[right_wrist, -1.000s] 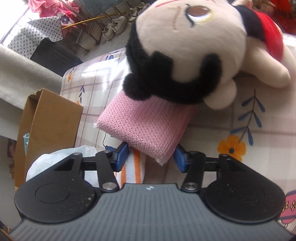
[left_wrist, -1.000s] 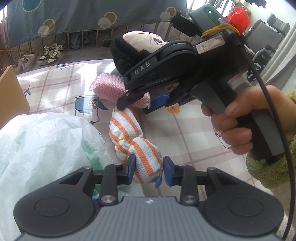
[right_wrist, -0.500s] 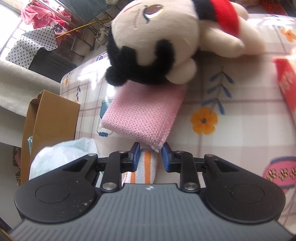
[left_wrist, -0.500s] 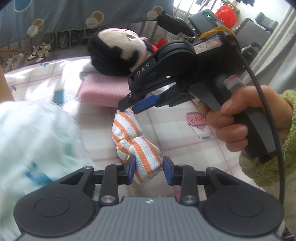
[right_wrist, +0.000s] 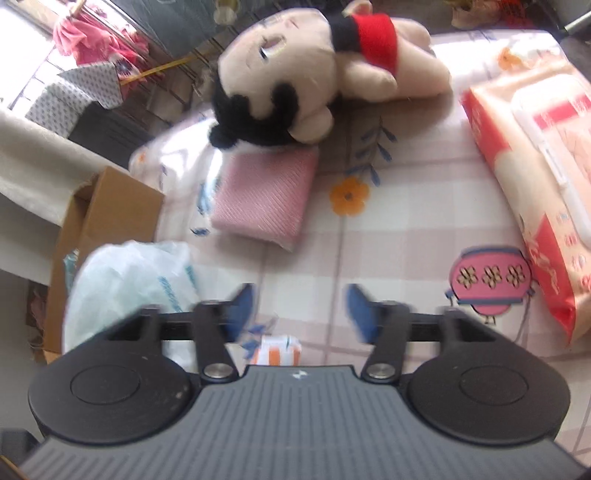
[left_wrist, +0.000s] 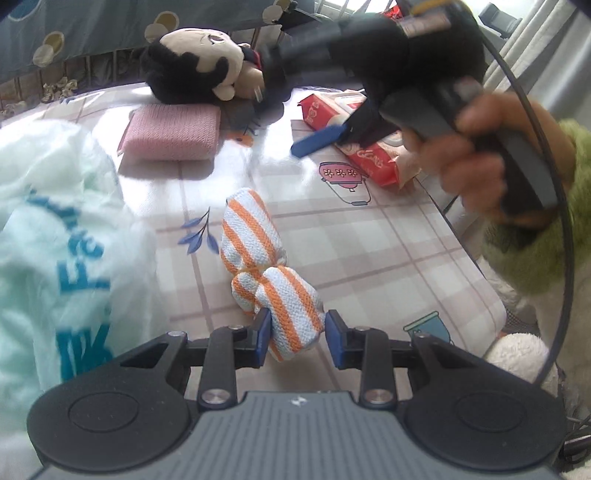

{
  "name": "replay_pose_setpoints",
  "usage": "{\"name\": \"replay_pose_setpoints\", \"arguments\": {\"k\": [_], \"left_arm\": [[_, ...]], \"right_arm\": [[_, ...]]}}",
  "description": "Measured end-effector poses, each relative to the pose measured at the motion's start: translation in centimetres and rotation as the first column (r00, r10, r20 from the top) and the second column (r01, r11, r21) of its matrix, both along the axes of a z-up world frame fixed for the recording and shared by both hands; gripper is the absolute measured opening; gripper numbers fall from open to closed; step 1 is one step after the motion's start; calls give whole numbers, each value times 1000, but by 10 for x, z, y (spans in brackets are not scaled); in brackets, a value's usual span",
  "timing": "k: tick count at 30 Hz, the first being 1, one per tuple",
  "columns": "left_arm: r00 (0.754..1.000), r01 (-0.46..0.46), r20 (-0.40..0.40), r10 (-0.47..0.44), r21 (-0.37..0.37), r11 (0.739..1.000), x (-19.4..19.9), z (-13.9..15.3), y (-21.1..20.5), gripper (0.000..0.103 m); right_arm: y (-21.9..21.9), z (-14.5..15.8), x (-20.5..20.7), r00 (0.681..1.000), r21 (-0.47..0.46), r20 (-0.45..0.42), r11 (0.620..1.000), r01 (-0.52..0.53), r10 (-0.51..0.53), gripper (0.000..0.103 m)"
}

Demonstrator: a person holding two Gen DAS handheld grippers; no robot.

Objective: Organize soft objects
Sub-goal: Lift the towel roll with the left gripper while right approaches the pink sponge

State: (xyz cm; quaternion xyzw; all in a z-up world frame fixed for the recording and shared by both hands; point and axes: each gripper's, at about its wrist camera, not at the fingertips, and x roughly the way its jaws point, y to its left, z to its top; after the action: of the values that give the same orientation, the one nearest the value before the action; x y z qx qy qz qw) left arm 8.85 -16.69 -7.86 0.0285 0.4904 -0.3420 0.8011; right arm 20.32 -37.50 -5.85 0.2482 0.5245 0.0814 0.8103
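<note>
Cloths number two: left gripper (left_wrist: pixel 297 334) clamps striped cloth (left_wrist: pixel 271 273); right gripper (right_wrist: pixel 301 308) just opened wide, empty; pink cloth (right_wrist: pixel 264 194) lies flat.

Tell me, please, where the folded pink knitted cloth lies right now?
The folded pink knitted cloth lies flat on the checked tablecloth, its far edge under the head of the black-haired plush doll, left of centre in both wrist views.

The worktop (left_wrist: pixel 369 243) is covered by a checked, flower-printed cloth and lit by bright daylight. A blue spotted curtain (left_wrist: pixel 92 26) is hung behind it.
</note>
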Motion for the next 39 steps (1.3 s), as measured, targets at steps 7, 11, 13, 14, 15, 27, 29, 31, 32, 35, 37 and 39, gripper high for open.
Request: {"name": "replay_pose_setpoints", "arguments": {"k": [7, 11, 13, 14, 15, 27, 29, 31, 32, 35, 37, 39], "left_arm": [[999, -36, -29, 35, -40, 999, 3, -1, 19, 33], [997, -55, -50, 52, -62, 997, 6, -2, 29, 33], [997, -59, -52, 56, -67, 996, 7, -3, 33, 33], [997, -59, -53, 55, -68, 996, 8, -3, 33, 33], [997, -59, -55, 55, -70, 996, 8, -4, 33, 33], [998, -50, -48, 47, -68, 996, 6, -2, 34, 33], [998, -56, -47, 53, -66, 996, 6, -3, 34, 33], [997, -61, -42, 59, -60, 996, 5, -3, 32, 33], [997, -63, -38, 61, -57, 996, 3, -2, 31, 33], [997, -71, -37, 69, -52, 996, 2, -2, 30, 33], [996, -77, -38, 76, -50, 996, 2, -2, 29, 33], [996, -82, -30, 81, -43, 996, 1, -2, 28, 33]], "right_arm": [[45, 1, 64, 999, -89, 7, 995, -45, 45, 85], [77, -12, 99, 997, -217, -11, 973, -76, 76, 87], [87, -19, 111, 996, -239, -31, 967, -84, 79, 87], [91, -22, 116, 996, -240, -35, 967, -91, 85, 88], [94, -24, 119, 995, -245, -36, 964, -100, 94, 88], [95, -24, 106, 982, -280, 13, 944, -176, 187, 72], [80, -20, 98, 985, -256, 5, 953, -165, 172, 53], [65, -20, 88, 988, -231, -11, 961, -153, 155, 49], [59, -20, 81, 989, -229, -12, 963, -145, 146, 49], [44, -20, 61, 992, -217, -16, 968, -127, 127, 46], [34, -19, 47, 994, -205, -22, 973, -110, 108, 45], [23, -18, 31, 996, -197, -26, 976, -88, 85, 43]]}}
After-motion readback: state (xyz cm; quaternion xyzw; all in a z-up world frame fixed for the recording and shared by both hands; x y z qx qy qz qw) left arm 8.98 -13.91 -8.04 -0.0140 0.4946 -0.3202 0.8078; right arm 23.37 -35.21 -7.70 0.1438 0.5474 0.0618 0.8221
